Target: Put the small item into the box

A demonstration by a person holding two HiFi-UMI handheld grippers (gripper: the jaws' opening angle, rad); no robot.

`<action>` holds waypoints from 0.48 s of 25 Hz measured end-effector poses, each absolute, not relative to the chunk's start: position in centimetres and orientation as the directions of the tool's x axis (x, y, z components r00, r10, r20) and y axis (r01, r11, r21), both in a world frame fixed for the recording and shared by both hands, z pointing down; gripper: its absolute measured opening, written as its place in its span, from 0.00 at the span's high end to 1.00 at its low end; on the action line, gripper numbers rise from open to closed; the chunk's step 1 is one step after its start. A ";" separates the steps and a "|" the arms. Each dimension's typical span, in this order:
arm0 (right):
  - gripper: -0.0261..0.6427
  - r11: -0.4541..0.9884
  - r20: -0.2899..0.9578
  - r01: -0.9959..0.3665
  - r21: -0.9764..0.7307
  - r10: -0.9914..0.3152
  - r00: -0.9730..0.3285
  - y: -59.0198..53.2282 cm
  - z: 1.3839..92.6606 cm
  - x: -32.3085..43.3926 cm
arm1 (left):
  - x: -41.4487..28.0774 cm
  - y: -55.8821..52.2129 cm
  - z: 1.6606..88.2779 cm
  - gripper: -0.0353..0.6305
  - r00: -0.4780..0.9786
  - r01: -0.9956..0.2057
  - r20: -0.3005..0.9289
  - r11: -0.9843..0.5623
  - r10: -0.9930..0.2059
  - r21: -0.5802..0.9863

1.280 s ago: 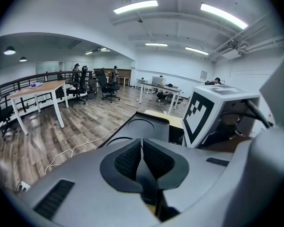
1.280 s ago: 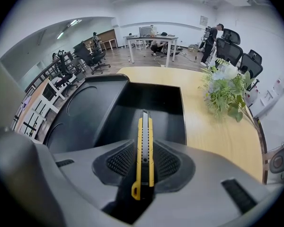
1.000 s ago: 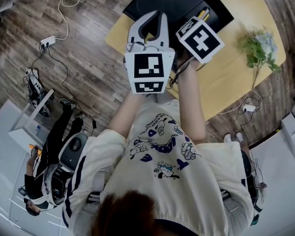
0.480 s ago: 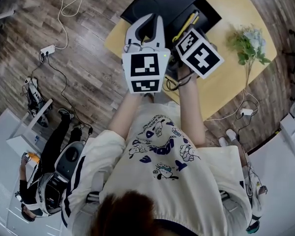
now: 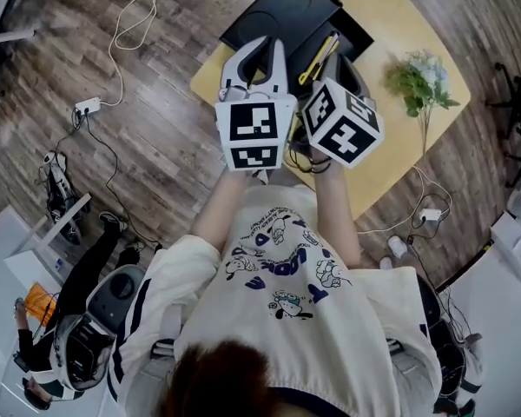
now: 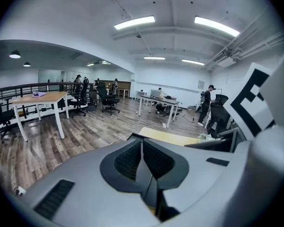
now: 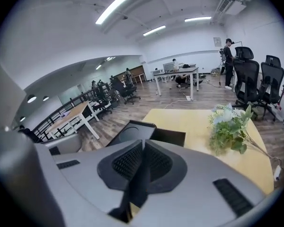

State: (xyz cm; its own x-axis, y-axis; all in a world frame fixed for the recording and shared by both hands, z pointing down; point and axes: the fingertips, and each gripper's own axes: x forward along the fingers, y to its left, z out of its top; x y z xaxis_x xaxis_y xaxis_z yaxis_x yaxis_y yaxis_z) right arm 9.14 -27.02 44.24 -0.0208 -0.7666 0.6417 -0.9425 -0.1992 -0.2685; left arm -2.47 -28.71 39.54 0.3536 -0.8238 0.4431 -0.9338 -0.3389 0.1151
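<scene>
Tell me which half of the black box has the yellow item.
The half nearer the flowers holds the yellow item; the other half shows only a round imprint.

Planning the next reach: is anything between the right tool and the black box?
Nothing visible. The right tool, whose empty jaws have just been closing, faces the box directly; the flowers stand off to its side.

1. The box (image 5: 282, 11) sits on the surface (image 5: 399, 146), at its 11 o'clock end
2. The flowers (image 5: 417, 81) lie on the surface, at 3 o'clock from the box
3. A power strip (image 5: 87, 105) lies on the floor (image 5: 156, 146), at 9 o'clock
</scene>
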 end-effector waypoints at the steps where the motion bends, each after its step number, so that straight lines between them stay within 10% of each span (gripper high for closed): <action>1: 0.90 -0.180 0.621 -0.943 -0.280 -0.783 -0.035 -26.8 43.5 8.9 | -2.6 -28.4 39.0 0.91 0.353 -0.934 0.436 -0.338 -0.828 0.114; 12: 0.91 0.010 0.403 -0.971 -0.241 -0.909 -0.109 -25.5 36.6 6.5 | -4.3 -26.6 34.2 0.91 0.334 -0.942 0.344 -0.326 -0.877 0.082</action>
State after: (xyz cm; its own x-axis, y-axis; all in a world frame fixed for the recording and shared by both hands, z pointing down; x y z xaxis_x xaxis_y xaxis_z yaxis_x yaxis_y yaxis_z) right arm 6.51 -25.54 36.56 -0.1090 -0.9085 0.4034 -0.9706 0.0096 -0.2406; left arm -4.25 -26.58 34.20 0.3337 -0.8775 0.3445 -0.9418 -0.3259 0.0823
